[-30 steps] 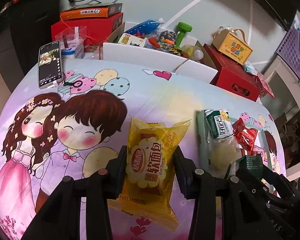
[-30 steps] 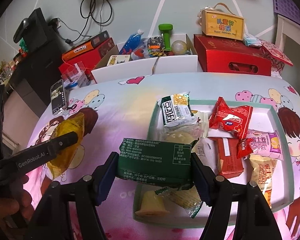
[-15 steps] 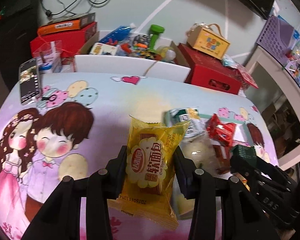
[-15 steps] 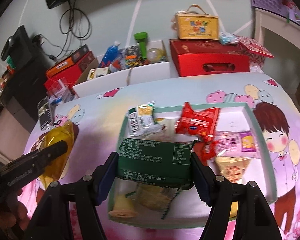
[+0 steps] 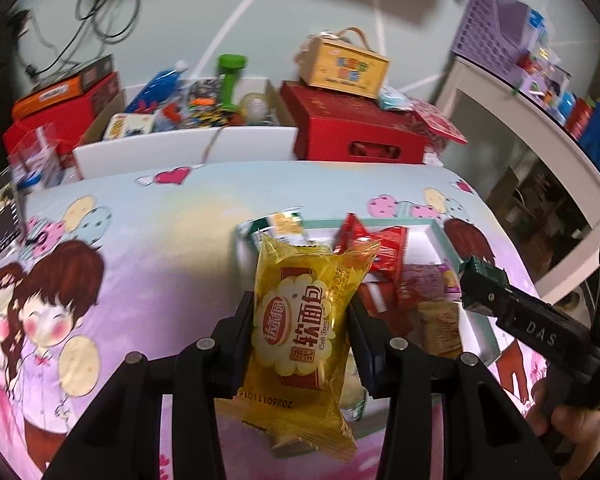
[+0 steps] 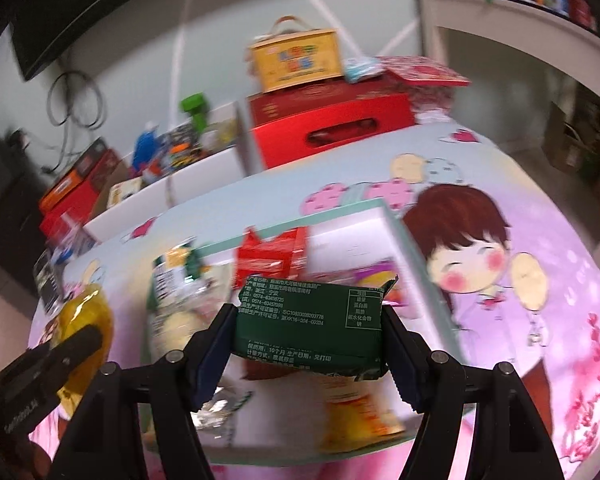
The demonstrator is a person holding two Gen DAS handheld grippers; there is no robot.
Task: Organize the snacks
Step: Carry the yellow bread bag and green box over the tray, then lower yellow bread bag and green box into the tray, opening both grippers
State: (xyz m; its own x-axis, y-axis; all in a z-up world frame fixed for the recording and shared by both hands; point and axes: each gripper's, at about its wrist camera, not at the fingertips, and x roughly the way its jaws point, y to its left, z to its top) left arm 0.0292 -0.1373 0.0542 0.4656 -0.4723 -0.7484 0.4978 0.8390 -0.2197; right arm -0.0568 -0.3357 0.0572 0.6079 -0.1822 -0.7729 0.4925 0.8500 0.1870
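Far left on the worktop point(image 5: 148, 240), cartoon-print cloth, a phone point(image 5: 2, 216) lies near the edge. Behind it: red box point(image 5: 60, 120) with an orange box point(image 5: 48, 92) on top, then a white bin point(image 5: 188, 146) full of mixed items, green dumbbell point(image 5: 230, 76) sticking up in it. Left gripper point(image 5: 300, 320) is clenched on the yellow bread packet point(image 5: 300, 328), fingers pressing both long sides, packet upright and held above the left edge of the tray point(image 5: 440, 226). Tray is teal-rimmed, white inside, holding loose snacks: green-white packet point(image 6: 172, 276) at left, red packet point(image 5: 384, 248) at back, pink-purple packet point(image 5: 424, 284) and an orange-tan one point(image 5: 440, 328) to the right. Right gripper point(image 6: 310, 332) is grasping the dark green packet point(image 6: 312, 320), held flat between the fingers, printed back toward the camera, above the tray's middle; right wrist view is motion-blurred so contents under it are hard to read. In the left wrist view the same green packet shows at the tip of the right gripper, over the tray's right side. Behind the tray, off the worktop: big red carton point(image 5: 356, 132) with a yellow carry box point(image 5: 344, 66) on top. Far right: white shelf unit point(image 5: 540, 120) with a purple basket point(image 5: 496, 28) on it.
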